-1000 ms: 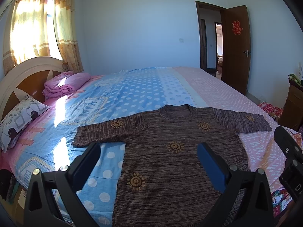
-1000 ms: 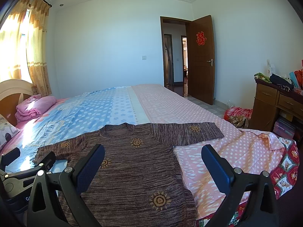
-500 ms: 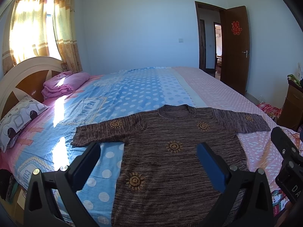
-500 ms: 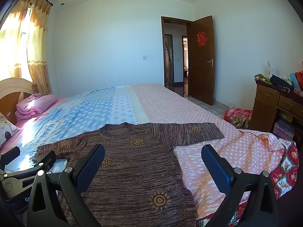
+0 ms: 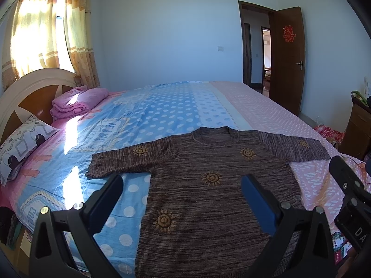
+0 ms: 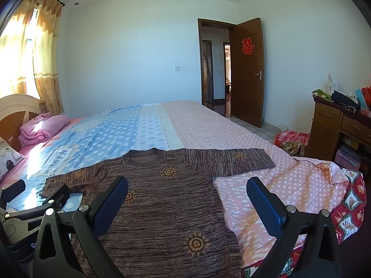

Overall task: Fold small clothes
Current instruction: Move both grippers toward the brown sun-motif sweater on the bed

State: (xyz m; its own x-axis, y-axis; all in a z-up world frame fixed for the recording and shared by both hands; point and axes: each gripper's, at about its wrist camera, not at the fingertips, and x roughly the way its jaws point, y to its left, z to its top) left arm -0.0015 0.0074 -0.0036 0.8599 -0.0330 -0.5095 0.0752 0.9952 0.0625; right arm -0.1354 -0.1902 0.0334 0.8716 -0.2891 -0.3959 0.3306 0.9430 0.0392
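Note:
A brown knitted sweater (image 5: 208,199) with orange sun patterns lies flat on the bed, front up, both short sleeves spread out, neck towards the far side. In the right wrist view the same sweater (image 6: 162,208) fills the lower middle. My left gripper (image 5: 180,199) hovers open above the sweater's lower left part, nothing between its fingers. My right gripper (image 6: 187,199) hangs open over the sweater's right side edge, also empty. Each gripper shows at the edge of the other's view.
The bed (image 5: 176,106) has a blue dotted sheet on the left and a pink dotted one on the right. Folded pink bedding (image 5: 76,102) and a pillow (image 5: 20,143) lie by the headboard. A wooden dresser (image 6: 340,125) stands right; the door (image 6: 248,69) is open.
Both grippers have drifted only slightly; the left view has shifted a little, with the right gripper edging further into it. The sweater has not moved.

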